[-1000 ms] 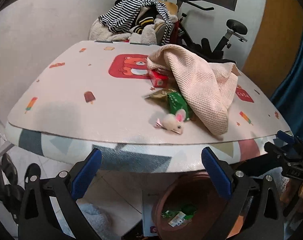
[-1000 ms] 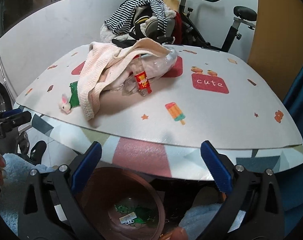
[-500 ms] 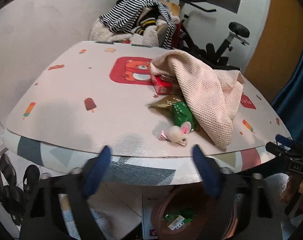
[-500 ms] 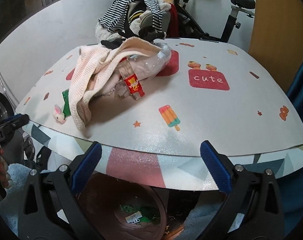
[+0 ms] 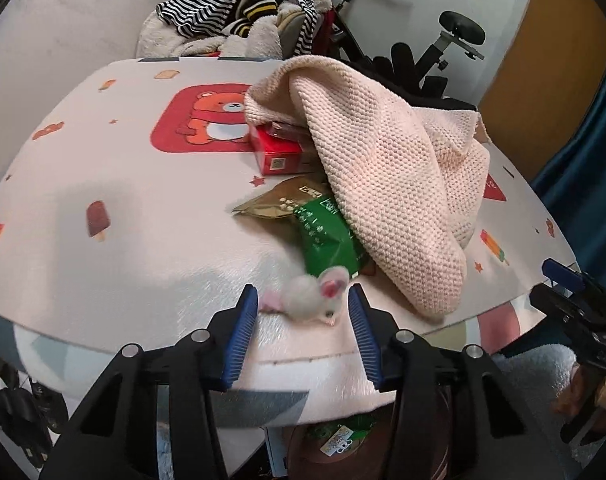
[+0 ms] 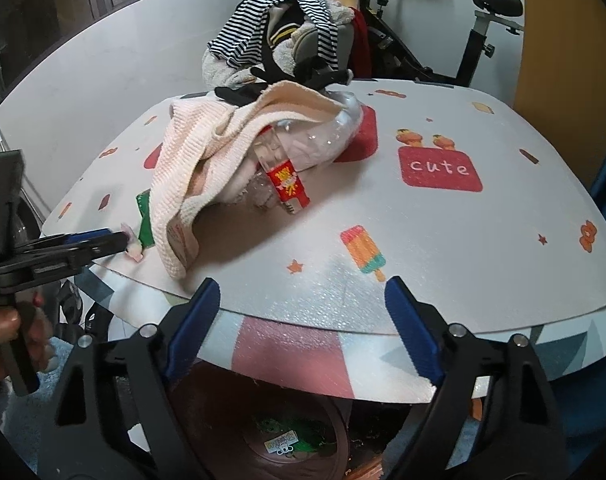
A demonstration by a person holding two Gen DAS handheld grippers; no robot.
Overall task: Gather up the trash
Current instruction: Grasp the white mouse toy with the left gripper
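Some wrappers (image 6: 291,432) are binned; the toy mouse (image 5: 315,294) is straddled, ungripped, by the closing left gripper (image 5: 303,308); the right gripper (image 6: 299,300) is held wide, empty

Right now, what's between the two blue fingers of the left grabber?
A little fluffy toy mouse lies between the left gripper fingers, which have just been closing without squeezing it yet. The left wrist view shows it.

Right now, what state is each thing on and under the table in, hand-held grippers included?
Left hand-held gripper: jaws just closing, either side of the toy mouse, pads not yet pressing.
Right hand-held gripper: open, empty, at the table edge.
Toy mouse: lying on the table.
Green wrapper: flat, partly under the towel.
Pink towel: crumpled over the trash.
Red box: half covered.
Plastic bottle: on its side.
Bin: under the table, holds wrappers.
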